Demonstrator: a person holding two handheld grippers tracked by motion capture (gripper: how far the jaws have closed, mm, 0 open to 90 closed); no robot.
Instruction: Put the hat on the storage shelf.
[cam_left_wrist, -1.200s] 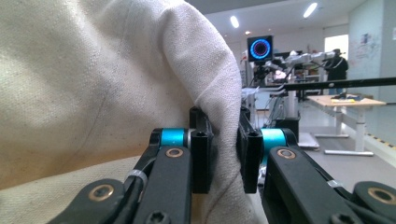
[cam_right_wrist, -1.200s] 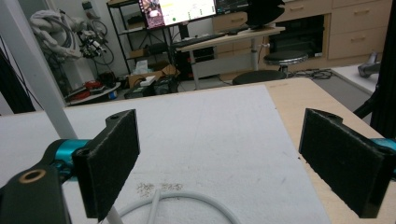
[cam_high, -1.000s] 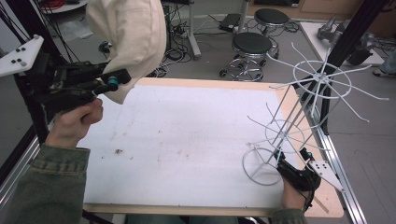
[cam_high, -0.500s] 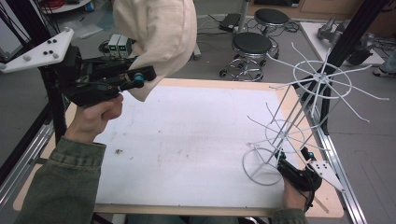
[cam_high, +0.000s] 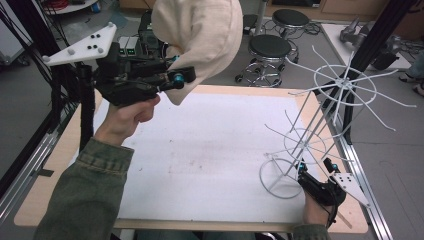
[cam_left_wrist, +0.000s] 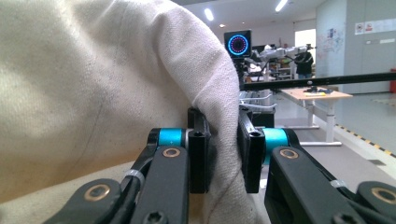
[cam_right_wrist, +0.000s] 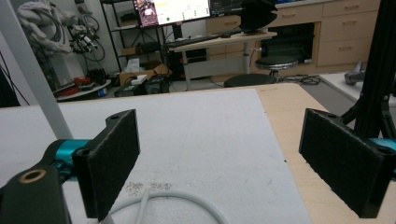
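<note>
The left gripper (cam_high: 175, 80), at the upper left of the high view, is clamped on a fold of the cream hat (cam_high: 200, 40); the left gripper view shows the fabric (cam_left_wrist: 219, 121) pinched between both pads. The hat hangs in the air above the table's (cam_high: 200, 150) far edge, well apart from the white wire rack (cam_high: 320, 130) at the right. So the pick-up looks done; carrying the hat across and setting it on the rack's prongs is left. The left hand (cam_high: 125, 117) holds its gripper level, pointing right, forearm rising from the lower left. The right gripper (cam_high: 312, 172), lower right, stands spread wide beside the rack's base ring (cam_right_wrist: 173, 198), gripping nothing.
</note>
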